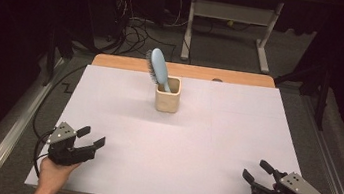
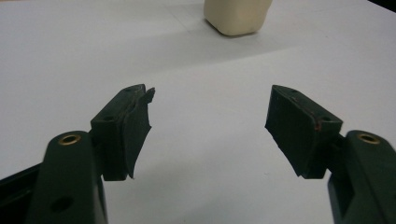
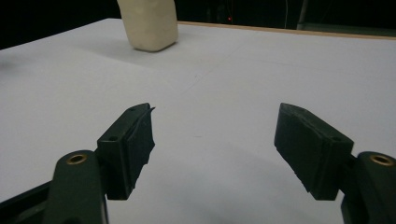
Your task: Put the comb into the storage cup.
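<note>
Both of your grippers, left gripper (image 1: 91, 137) and right gripper (image 1: 257, 171), rest spread and empty on the surface (image 1: 204, 141), well apart from the cup (image 1: 167, 98) holding the blue hairbrush (image 1: 158, 68).

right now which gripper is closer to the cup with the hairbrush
Left, by a little. The left gripper sits at the table's near-left corner, the right gripper at the near-right corner; the cup stands far off, slightly left of centre.

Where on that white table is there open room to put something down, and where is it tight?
Most of the white sheet is bare: the wide stretch between the left gripper and right gripper, and both sides of the beige cup. It is tight only at the cup, where the blue hairbrush leans out.
</note>
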Available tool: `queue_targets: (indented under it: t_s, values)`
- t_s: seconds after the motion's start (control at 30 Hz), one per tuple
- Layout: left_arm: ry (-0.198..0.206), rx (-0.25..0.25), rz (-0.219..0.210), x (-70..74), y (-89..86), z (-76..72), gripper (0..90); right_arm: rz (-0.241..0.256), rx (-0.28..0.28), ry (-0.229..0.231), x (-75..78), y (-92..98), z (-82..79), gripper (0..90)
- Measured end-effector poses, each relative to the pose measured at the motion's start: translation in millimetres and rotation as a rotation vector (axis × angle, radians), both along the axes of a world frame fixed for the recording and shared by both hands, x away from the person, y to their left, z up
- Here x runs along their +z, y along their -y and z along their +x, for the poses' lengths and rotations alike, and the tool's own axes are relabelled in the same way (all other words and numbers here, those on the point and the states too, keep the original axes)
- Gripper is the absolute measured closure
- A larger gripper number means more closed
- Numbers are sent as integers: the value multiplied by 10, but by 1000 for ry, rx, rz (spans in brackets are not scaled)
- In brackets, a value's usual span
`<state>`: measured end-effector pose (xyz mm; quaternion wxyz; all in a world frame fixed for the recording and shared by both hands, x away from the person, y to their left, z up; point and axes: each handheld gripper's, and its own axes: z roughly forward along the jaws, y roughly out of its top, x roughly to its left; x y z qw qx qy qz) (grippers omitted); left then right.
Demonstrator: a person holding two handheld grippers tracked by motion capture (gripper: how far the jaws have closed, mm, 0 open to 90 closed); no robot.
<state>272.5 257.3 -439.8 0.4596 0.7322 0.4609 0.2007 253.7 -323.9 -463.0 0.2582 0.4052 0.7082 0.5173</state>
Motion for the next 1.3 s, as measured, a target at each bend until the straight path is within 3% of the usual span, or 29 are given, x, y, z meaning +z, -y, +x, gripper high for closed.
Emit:
queue_targets:
  t_s: [1.03,1.3]
  values:
    - [-36,35,-18,-178,-59,-41,311,-2,3,2,-2,-4,1,288]
    - [-55,45,-67,-210,-97,-29,313,-4,4,-1,-1,-5,2,288]
